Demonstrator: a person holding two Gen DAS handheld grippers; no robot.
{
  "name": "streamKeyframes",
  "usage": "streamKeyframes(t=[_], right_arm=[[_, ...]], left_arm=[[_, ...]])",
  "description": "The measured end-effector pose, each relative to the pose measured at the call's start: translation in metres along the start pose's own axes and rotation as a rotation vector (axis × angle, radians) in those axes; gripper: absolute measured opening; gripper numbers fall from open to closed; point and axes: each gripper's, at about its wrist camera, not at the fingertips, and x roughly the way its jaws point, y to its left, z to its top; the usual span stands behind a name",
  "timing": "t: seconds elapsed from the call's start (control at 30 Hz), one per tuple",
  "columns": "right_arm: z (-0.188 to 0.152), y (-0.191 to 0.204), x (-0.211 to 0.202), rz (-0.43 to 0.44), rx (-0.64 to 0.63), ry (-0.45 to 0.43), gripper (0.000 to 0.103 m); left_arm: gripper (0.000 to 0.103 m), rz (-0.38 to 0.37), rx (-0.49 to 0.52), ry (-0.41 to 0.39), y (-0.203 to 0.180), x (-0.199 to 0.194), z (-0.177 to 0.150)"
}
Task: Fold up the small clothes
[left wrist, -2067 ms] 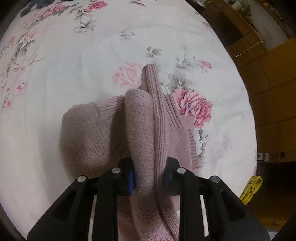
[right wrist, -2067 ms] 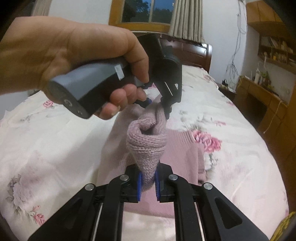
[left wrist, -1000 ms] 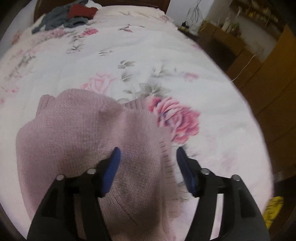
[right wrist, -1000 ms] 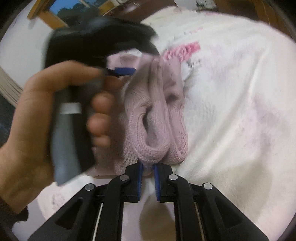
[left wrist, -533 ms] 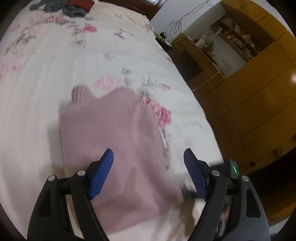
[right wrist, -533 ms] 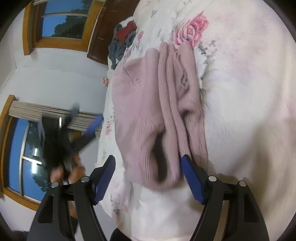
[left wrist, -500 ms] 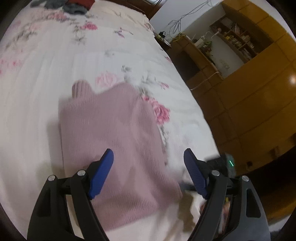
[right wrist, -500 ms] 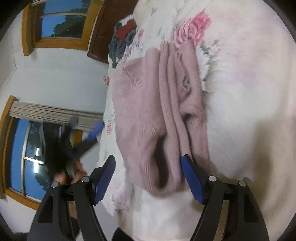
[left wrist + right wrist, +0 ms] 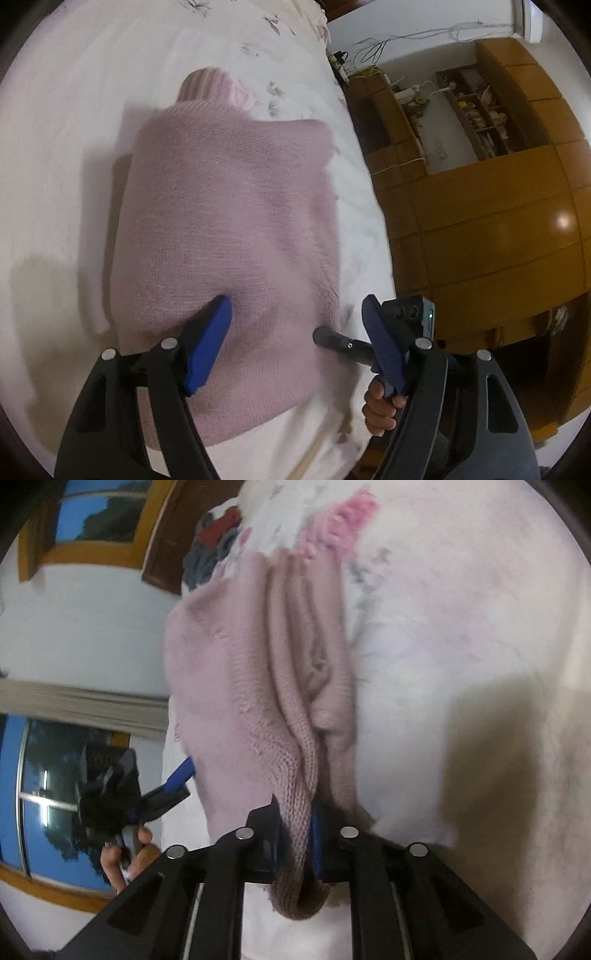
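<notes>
While the pink knitted sweater (image 9: 229,229) lies folded on the floral bed (image 9: 66,110), my right tongs (image 9: 295,834) pinch a bunched edge; my left tongs (image 9: 295,339) hover spread above it. I should draw that edge flat, gently.

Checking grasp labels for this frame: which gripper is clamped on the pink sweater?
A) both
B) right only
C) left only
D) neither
B: in the right wrist view the right gripper has its jaws closed on a bunched fold of the pink sweater, while in the left wrist view the left gripper is spread wide above the knit with nothing between its fingers.
</notes>
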Motion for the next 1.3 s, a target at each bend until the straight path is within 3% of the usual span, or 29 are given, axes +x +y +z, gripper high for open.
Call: streamKeyframes(t=[0.17,0.23,0.27,0.33,0.37,0.43,0.47,0.5,0.63,0.77,0.83,0.87,0.93,1.0,1.1,1.13,1.2,1.3], right_arm=[[0.026,0.049,-0.031,-0.021,-0.126,-0.106,0.031],[0.049,0.075,-0.022,0.002,-0.167,-0.093,0.037],[0.059,0.084,-0.011,0.012,-0.184,-0.069,0.043],[0.072,0.088,0.012,0.0,-0.195,-0.02,0.044],[0.077,0.088,0.024,-0.015,-0.195,0.002,0.044],[0.077,0.082,0.049,-0.072,-0.206,0.047,0.033],[0.078,0.077,0.054,-0.109,-0.215,0.058,0.008],[0.079,0.064,0.054,-0.142,-0.212,0.062,0.0],[0.079,0.026,0.035,-0.082,-0.14,0.032,0.0],[0.084,0.021,0.032,-0.063,-0.096,0.021,0.0],[0.087,0.024,0.014,-0.06,-0.08,-0.015,0.0],[0.088,0.025,0.008,-0.058,-0.076,-0.03,0.002],[0.095,0.017,-0.008,-0.068,-0.028,-0.065,0.017],[0.1,0.012,-0.008,-0.07,-0.005,-0.066,0.043],[0.103,0.02,0.013,-0.043,-0.018,-0.013,0.057],[0.107,0.025,0.027,-0.069,-0.027,0.005,0.057],[0.106,0.024,0.036,-0.133,-0.045,0.018,0.029],[0.101,0.033,0.014,-0.127,-0.115,-0.046,0.015]], left_arm=[[0.072,-0.099,0.068,-0.073,-0.026,-0.016,0.051],[0.072,-0.139,0.071,-0.041,-0.026,-0.003,0.076],[0.072,-0.128,0.063,-0.033,-0.023,0.005,0.083],[0.064,-0.111,0.027,0.014,-0.007,0.029,0.095],[0.063,-0.066,0.026,0.026,0.0,0.042,0.099],[0.058,-0.036,0.02,0.033,0.01,0.055,0.101],[0.058,-0.021,0.013,0.029,0.016,0.06,0.102],[0.052,-0.016,0.006,0.03,0.02,0.067,0.103],[0.036,0.008,0.01,0.03,0.035,0.076,0.105],[0.039,0.03,0.017,0.033,0.026,0.061,0.108],[0.05,0.004,0.079,0.005,0.014,0.04,0.105],[0.051,0.003,0.106,0.0,0.008,0.036,0.104],[0.051,-0.024,0.132,0.017,0.002,0.033,0.101],[0.051,-0.001,0.131,0.049,0.008,0.043,0.102],[0.051,0.005,0.081,0.077,0.024,0.063,0.102],[0.051,0.004,0.07,0.068,0.027,0.067,0.102],[0.051,0.0,0.057,0.048,0.029,0.07,0.103],[0.051,-0.029,0.084,0.043,0.019,0.062,0.1]])
